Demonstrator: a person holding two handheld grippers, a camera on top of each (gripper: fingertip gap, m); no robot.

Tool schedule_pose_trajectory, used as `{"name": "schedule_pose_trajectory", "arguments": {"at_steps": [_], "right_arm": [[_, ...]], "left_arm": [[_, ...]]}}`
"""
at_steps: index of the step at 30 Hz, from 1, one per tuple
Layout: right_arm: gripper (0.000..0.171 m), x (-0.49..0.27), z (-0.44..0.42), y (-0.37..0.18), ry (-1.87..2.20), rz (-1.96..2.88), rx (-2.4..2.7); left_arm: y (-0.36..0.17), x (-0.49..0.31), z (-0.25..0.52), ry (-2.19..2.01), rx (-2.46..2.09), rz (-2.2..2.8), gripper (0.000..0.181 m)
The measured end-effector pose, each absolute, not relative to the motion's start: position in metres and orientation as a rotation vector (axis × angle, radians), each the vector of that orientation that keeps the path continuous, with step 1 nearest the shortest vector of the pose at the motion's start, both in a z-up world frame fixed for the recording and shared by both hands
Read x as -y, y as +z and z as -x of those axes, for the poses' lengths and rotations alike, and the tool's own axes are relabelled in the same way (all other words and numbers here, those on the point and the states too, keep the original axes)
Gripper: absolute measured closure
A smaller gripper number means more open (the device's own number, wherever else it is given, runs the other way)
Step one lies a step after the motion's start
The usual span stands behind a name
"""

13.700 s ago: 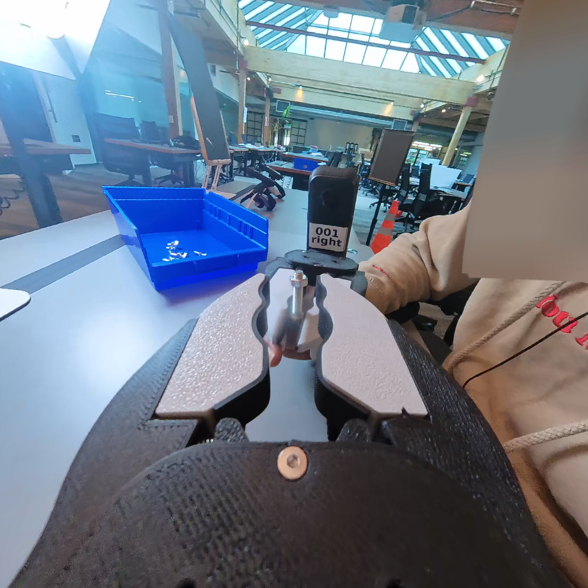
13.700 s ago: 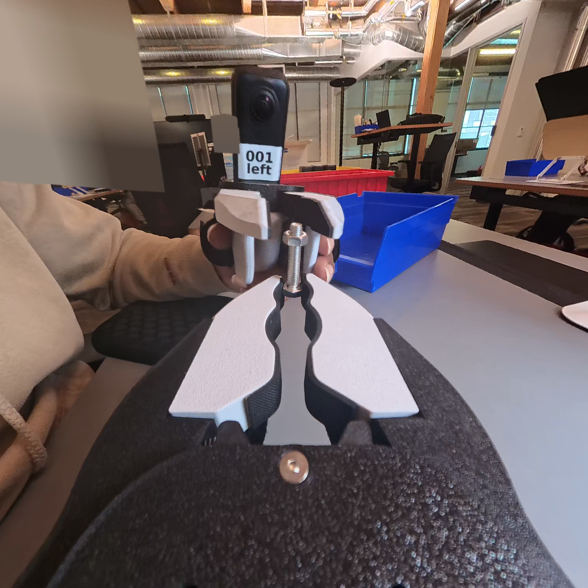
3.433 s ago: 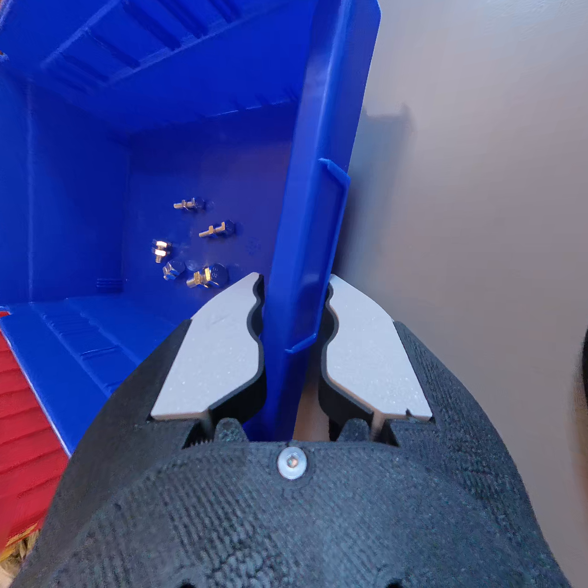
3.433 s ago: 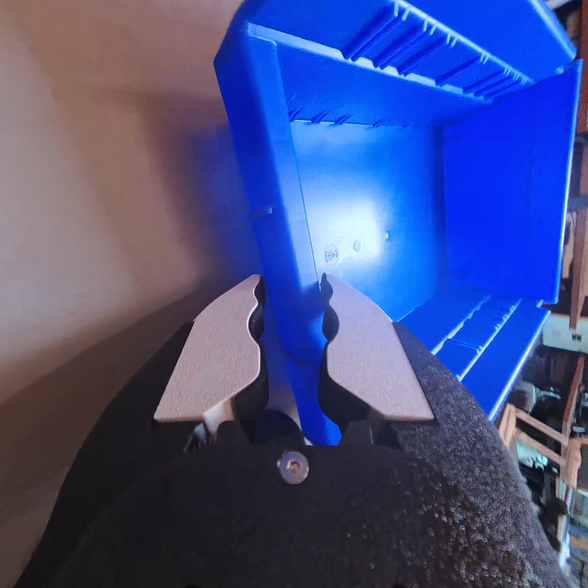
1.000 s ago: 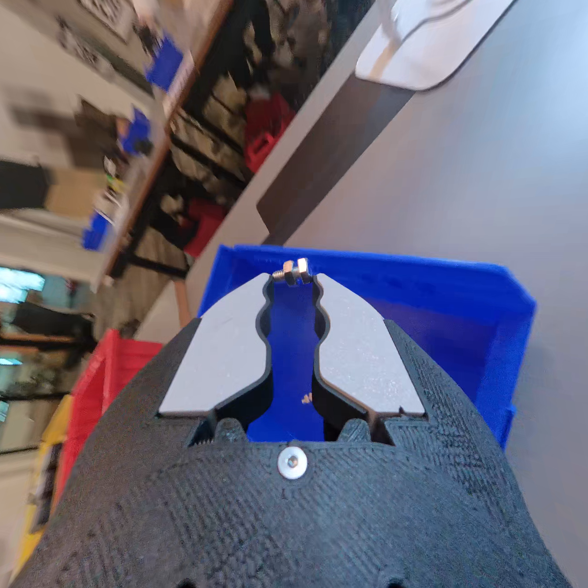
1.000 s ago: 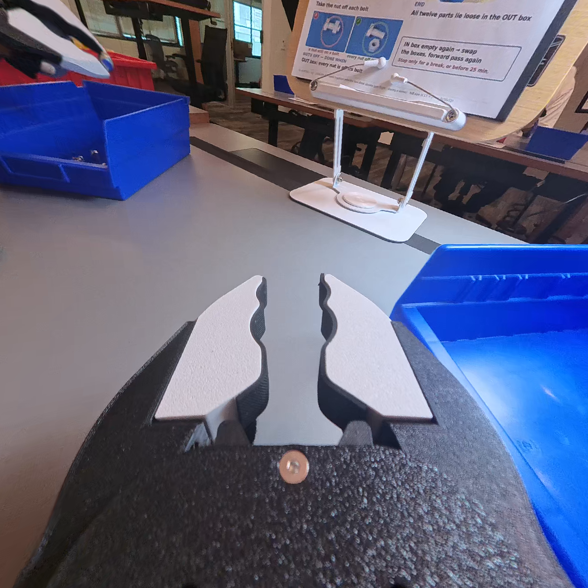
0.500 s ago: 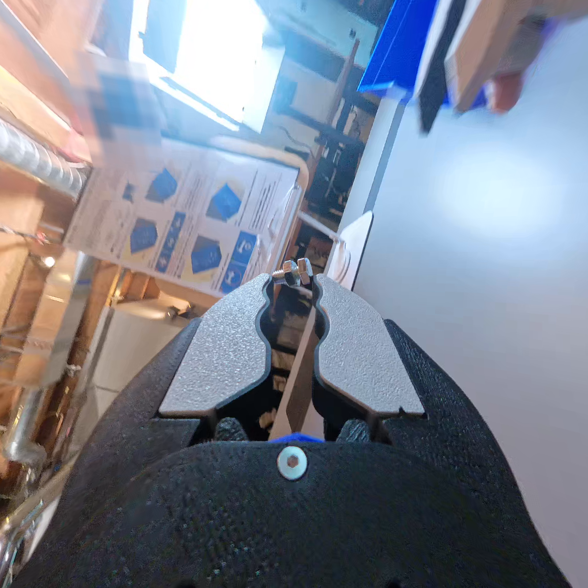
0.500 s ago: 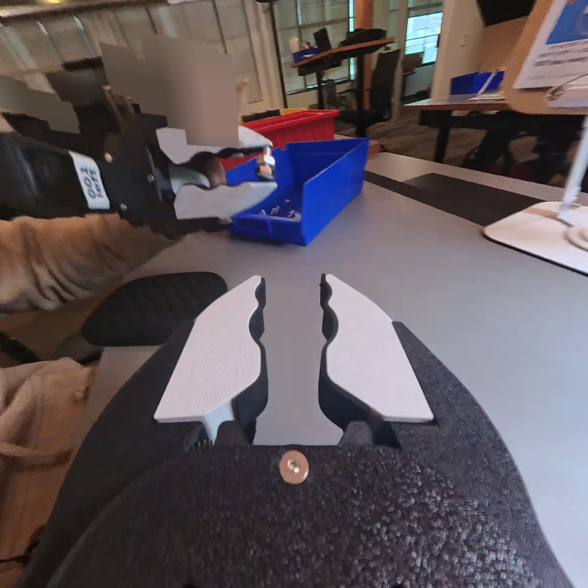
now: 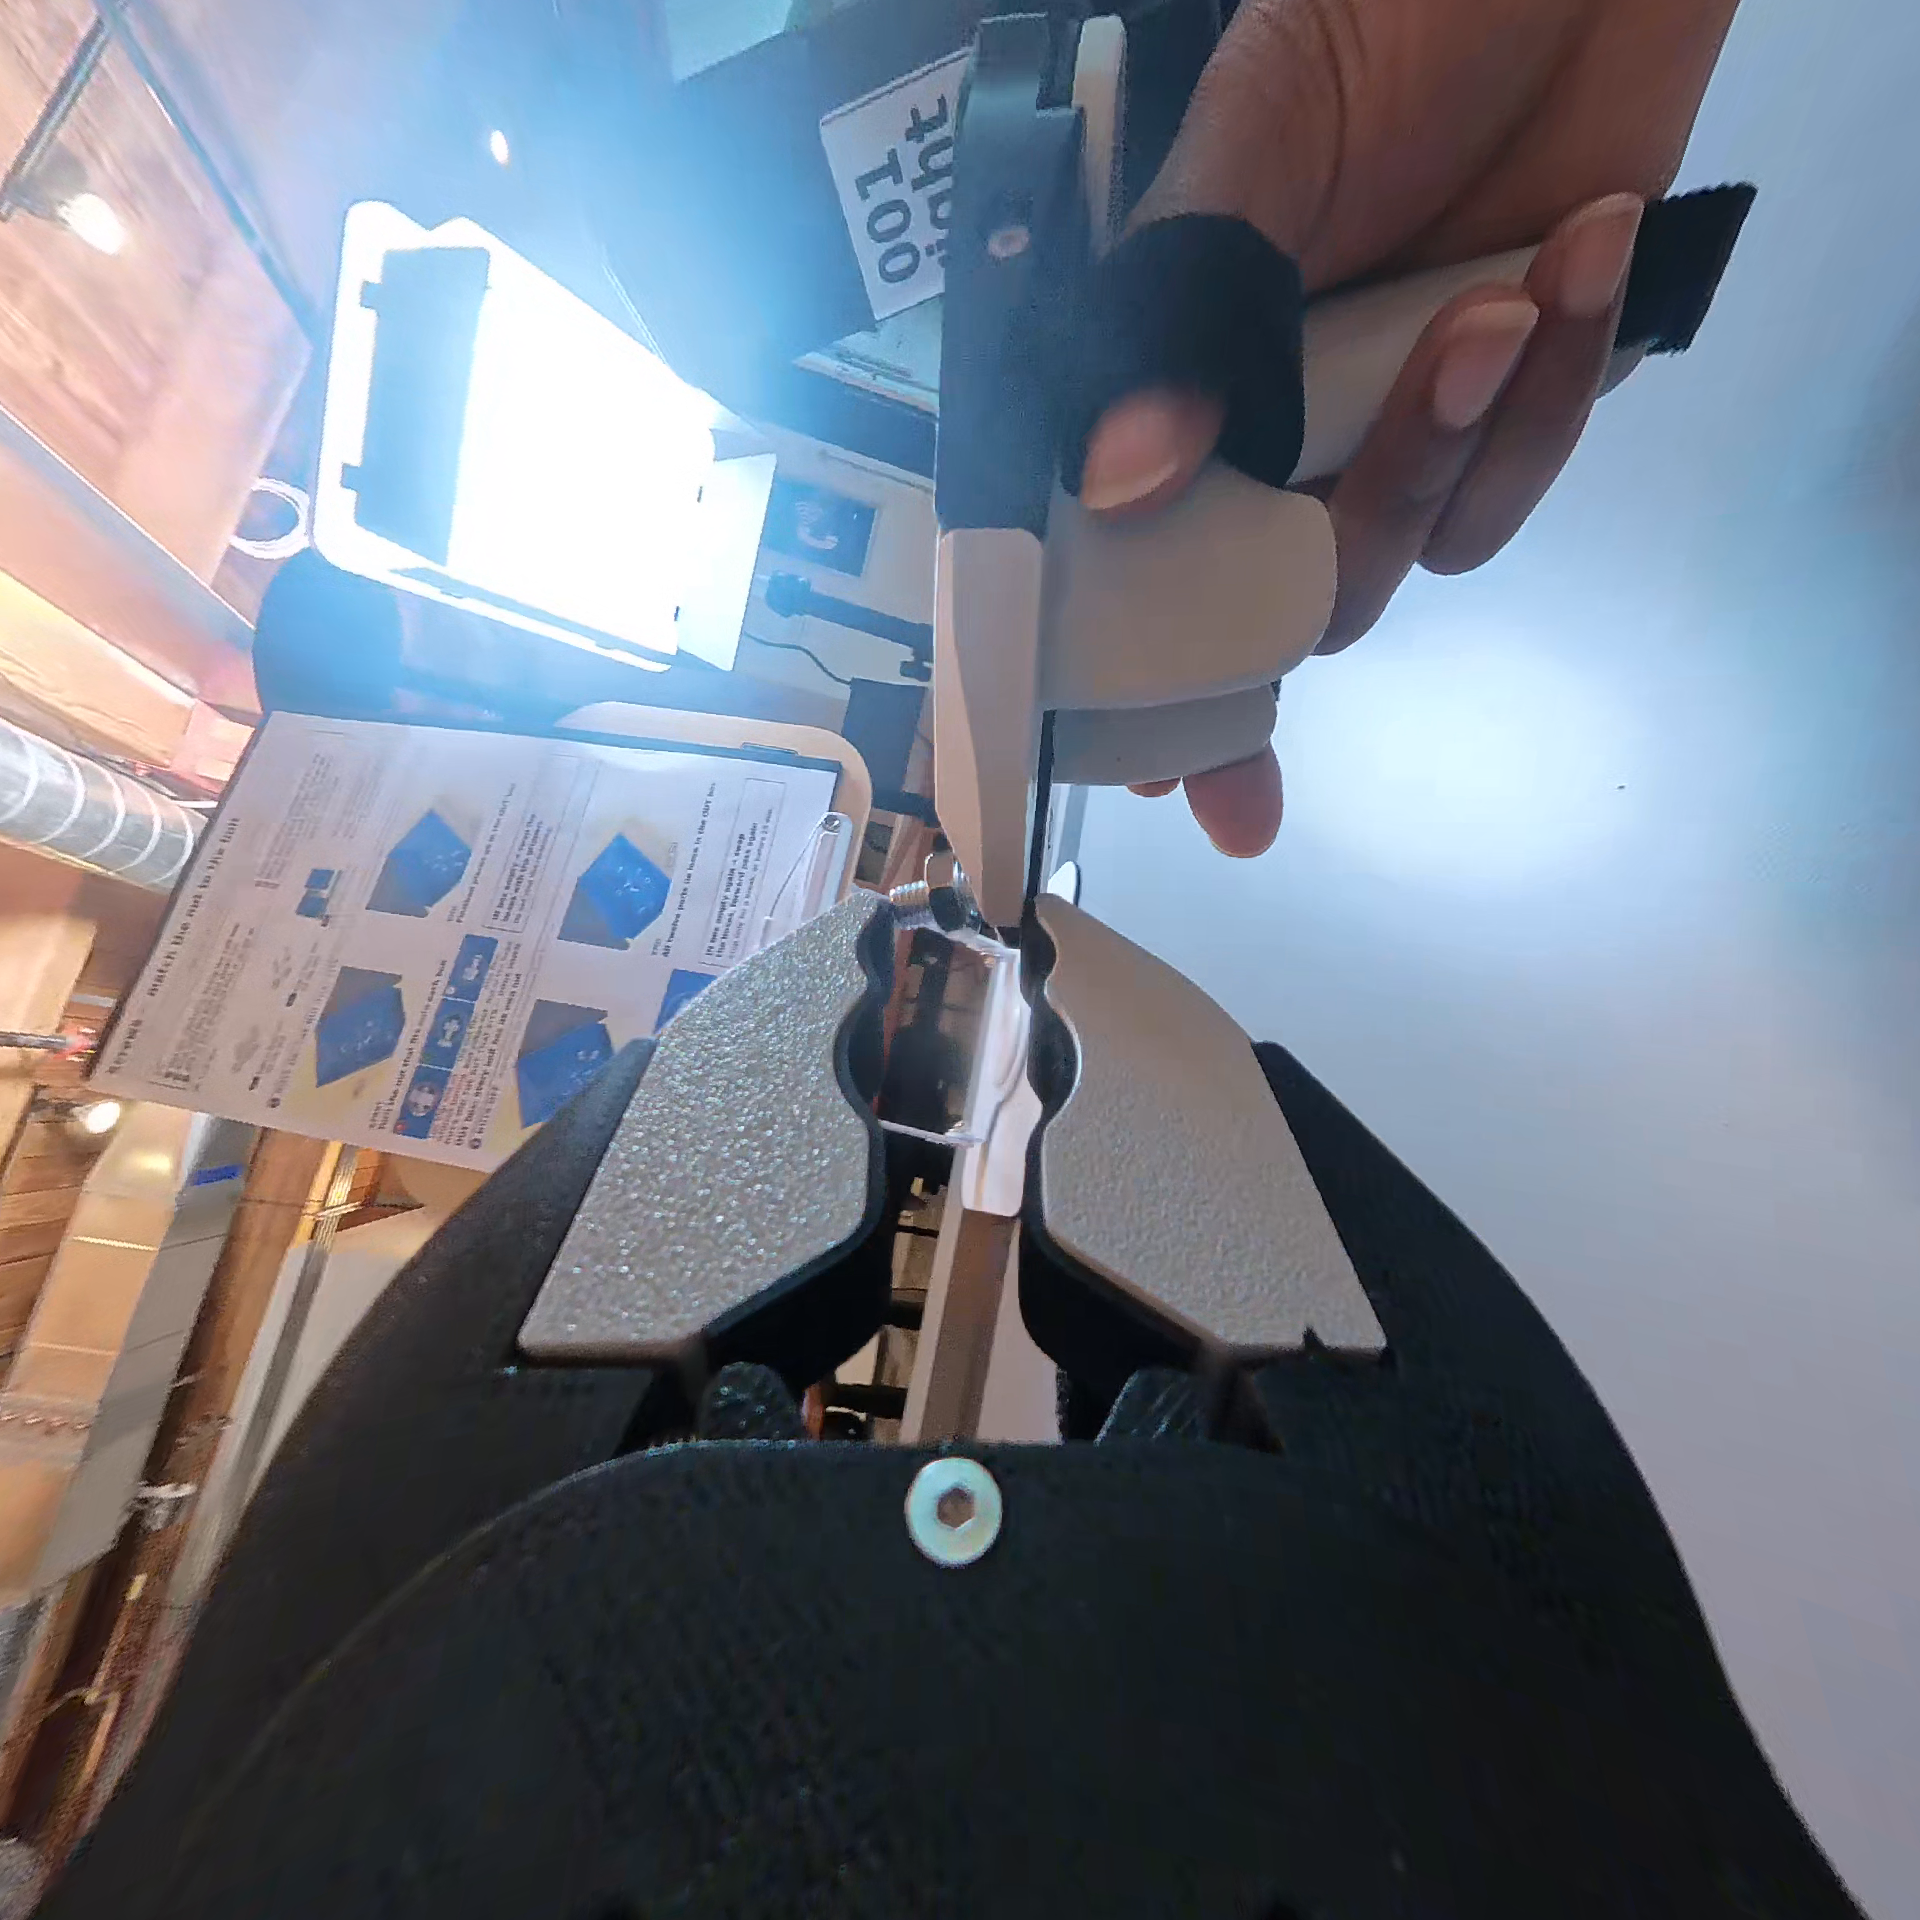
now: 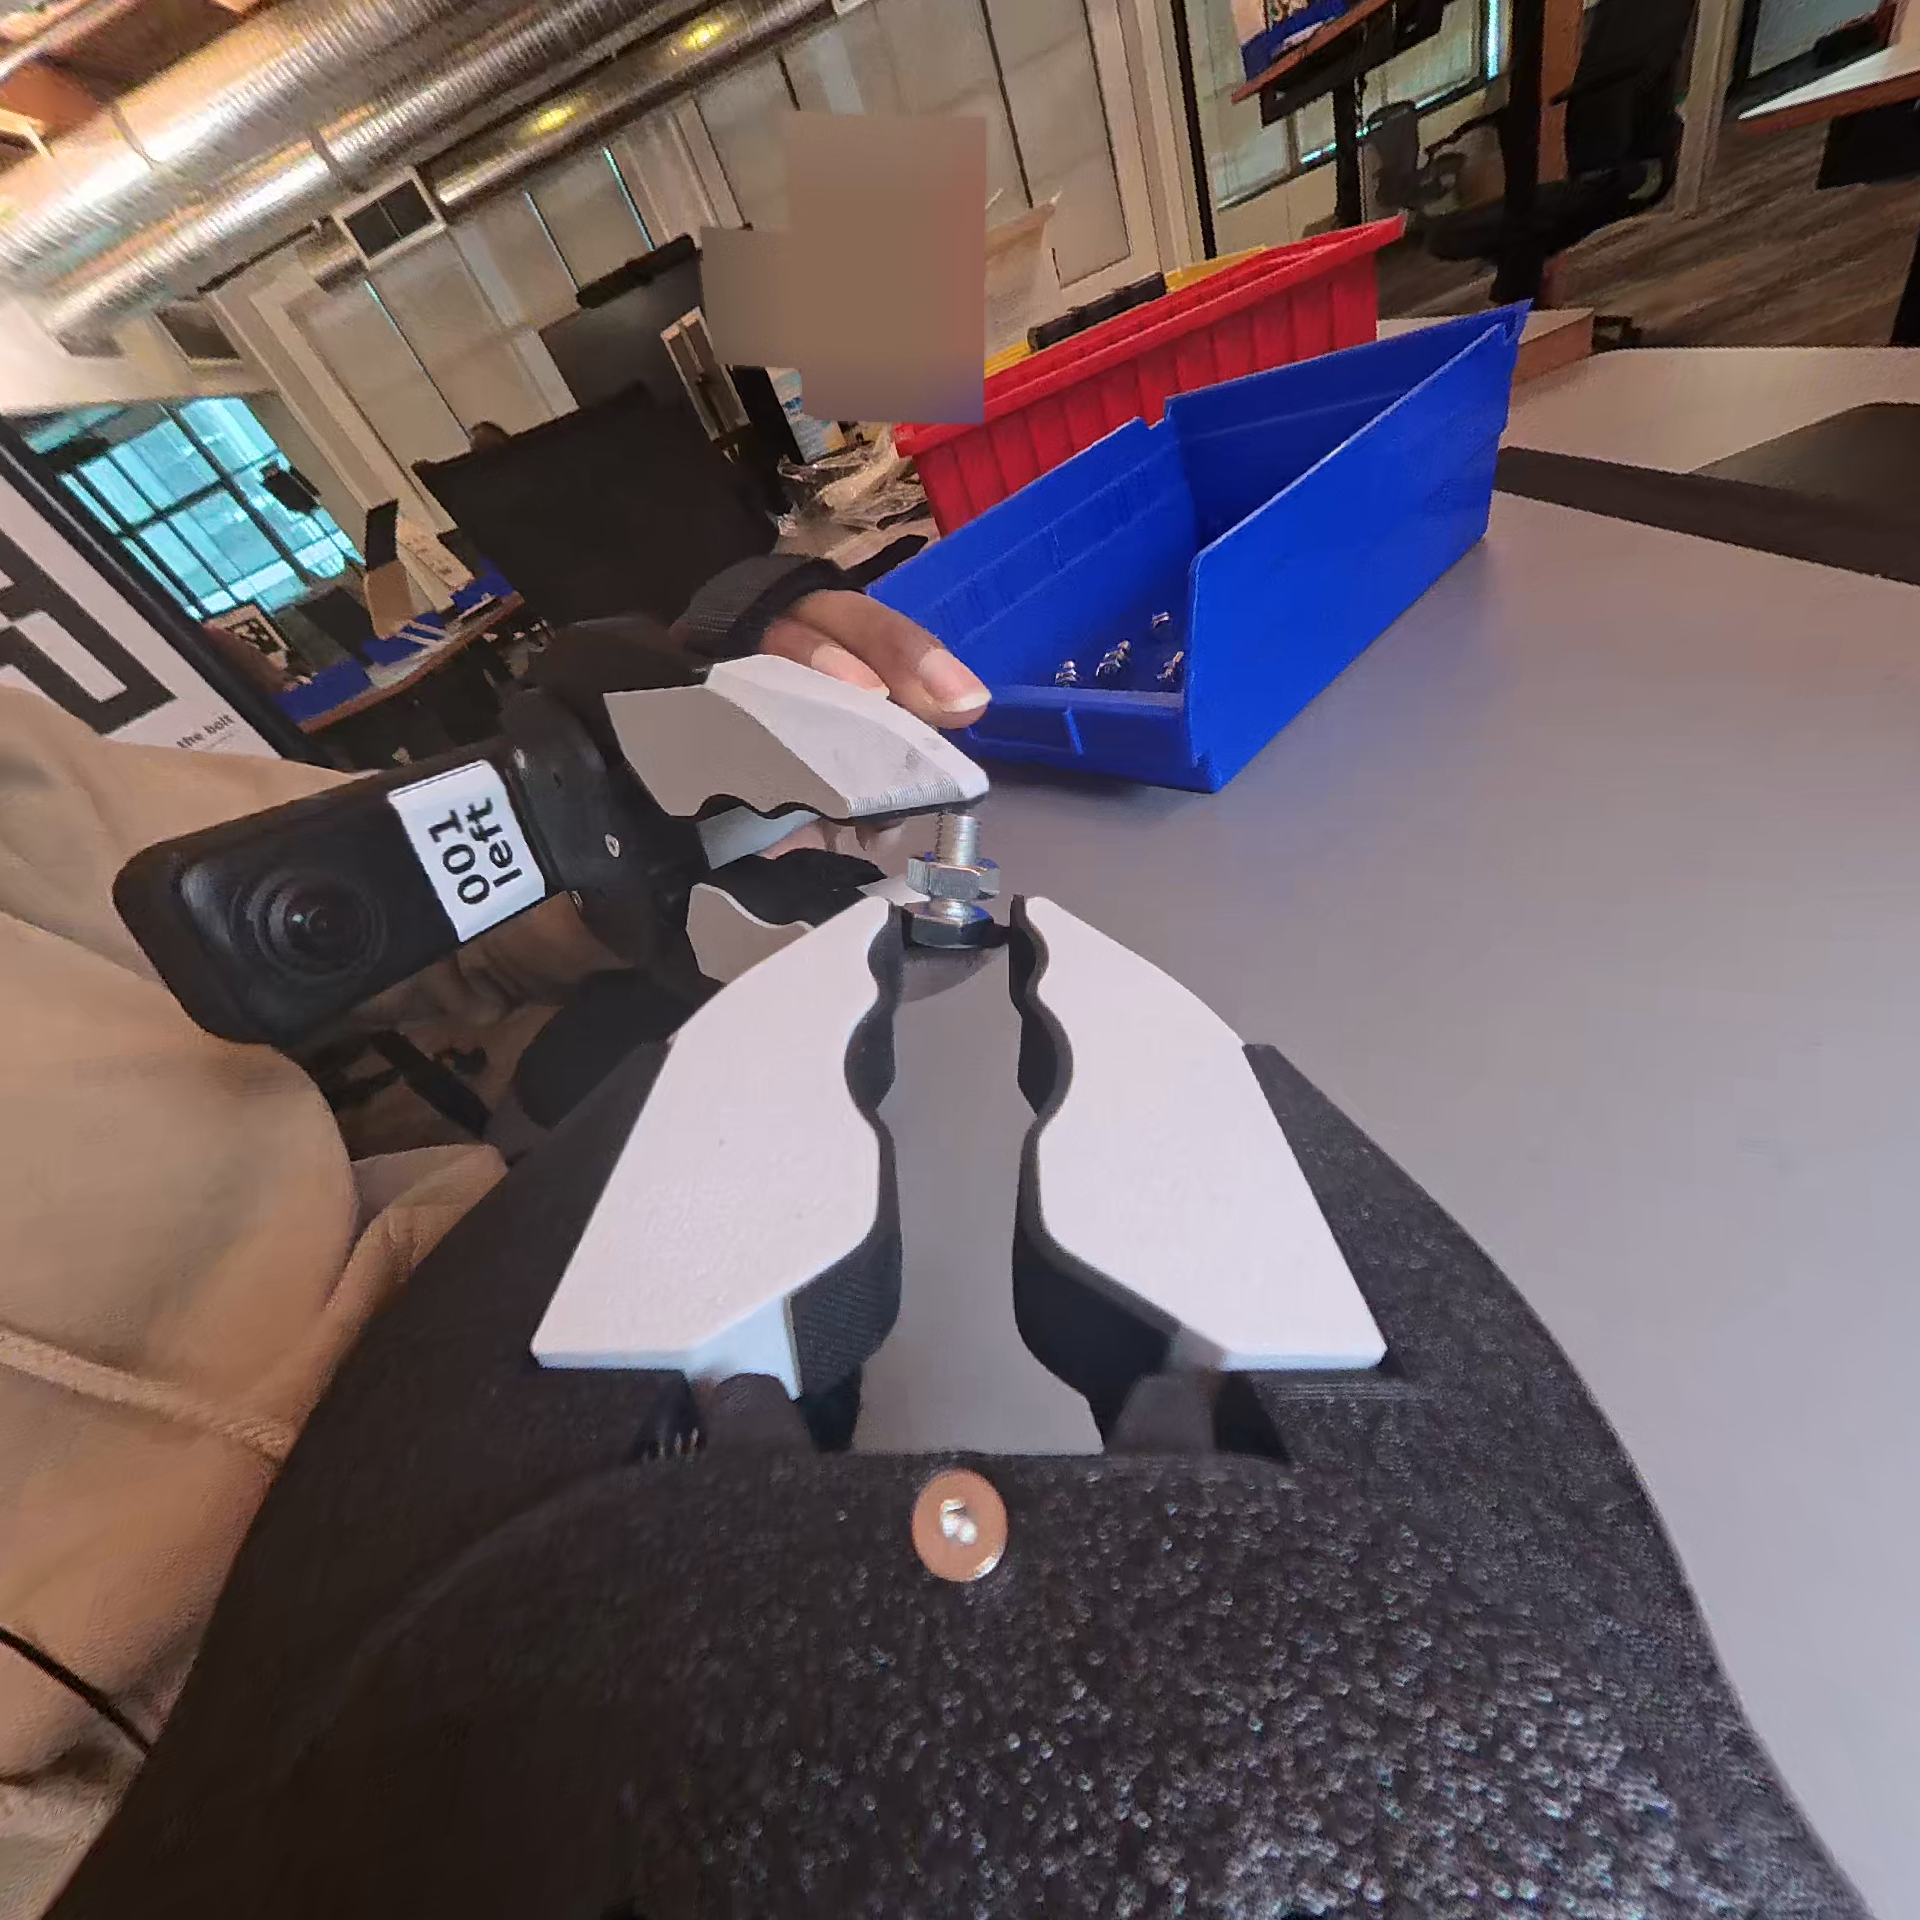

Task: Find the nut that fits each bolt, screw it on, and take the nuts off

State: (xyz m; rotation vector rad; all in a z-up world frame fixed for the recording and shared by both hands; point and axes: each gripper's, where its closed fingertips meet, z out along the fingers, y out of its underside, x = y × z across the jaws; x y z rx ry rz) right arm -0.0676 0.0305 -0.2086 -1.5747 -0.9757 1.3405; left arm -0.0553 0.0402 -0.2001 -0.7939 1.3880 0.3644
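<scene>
1. Bolt [image 10: 951,868] with a nut [image 10: 951,880] threaded on it stands upright above the grey worktop [image 10: 1558,935], pinched end to end between the tips of the left gripper [image 10: 914,831], which is turned on its side.
2. Right gripper [image 10: 951,920] reaches in from the front, its white fingers [image 10: 748,1122] spread, with the bolt's head sitting between their tips; contact cannot be told.
3. Farther back on the worktop, a blue bin [image 10: 1299,613] holds several more bolts [image 10: 1117,657], with a red bin [image 10: 1195,343] behind it.
4. In the left wrist view an instruction sheet [image 9: 457,935] shows behind the gripper tips.
</scene>
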Motion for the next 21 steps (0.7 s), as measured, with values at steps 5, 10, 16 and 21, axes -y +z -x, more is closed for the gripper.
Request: {"name": "schedule_pose_trajectory", "arguments": {"at_steps": [5,10,16,21], "right_arm": [[0.155,-0.027,0.058,-0.198,1.32,1.464,0.988],[0.156,-0.008,0.065,-0.185,1.155,1.272,1.076],[0.156,0.001,0.078,-0.195,1.059,1.227,1.119],[0.156,-0.002,0.075,-0.192,1.042,1.219,1.1]], "left_arm": [[-0.199,-0.03,0.058,-0.103,-1.339,0.999,0.144],[-0.174,-0.006,0.06,-0.946,-1.168,1.194,0.147],[-0.179,0.005,0.062,-1.054,-1.22,1.188,0.167],[-0.179,0.004,0.064,-1.045,-1.221,1.196,0.166]]}}
